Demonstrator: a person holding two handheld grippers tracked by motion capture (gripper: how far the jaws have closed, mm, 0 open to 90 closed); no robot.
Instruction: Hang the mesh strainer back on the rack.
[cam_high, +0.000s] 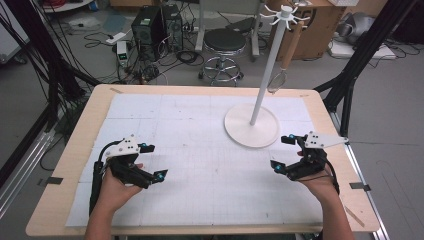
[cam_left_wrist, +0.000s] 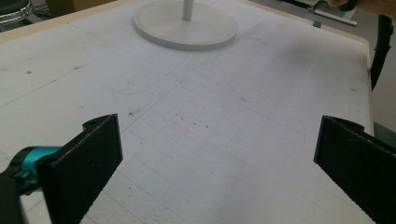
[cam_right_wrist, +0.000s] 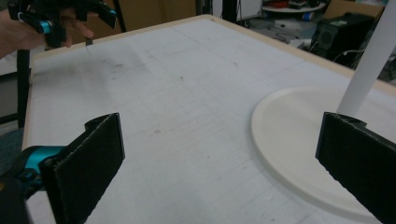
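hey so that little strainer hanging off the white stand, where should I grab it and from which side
Take the strainer by its long wooden handle, a plain straight stretch the jaws can close across, unlike the rounded mesh bowl below. It hangs on the right of the stand's pole, so I'd come in from the right with the right gripper, which is open and nearer. Then probably lift to clear the hook.

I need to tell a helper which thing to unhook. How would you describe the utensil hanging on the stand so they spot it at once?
On the white mat stands a white stand with a round base, right of centre. From a hook at its top hangs a small strainer: pale wooden handle up, wire-mesh bowl down, the one thing hung there.
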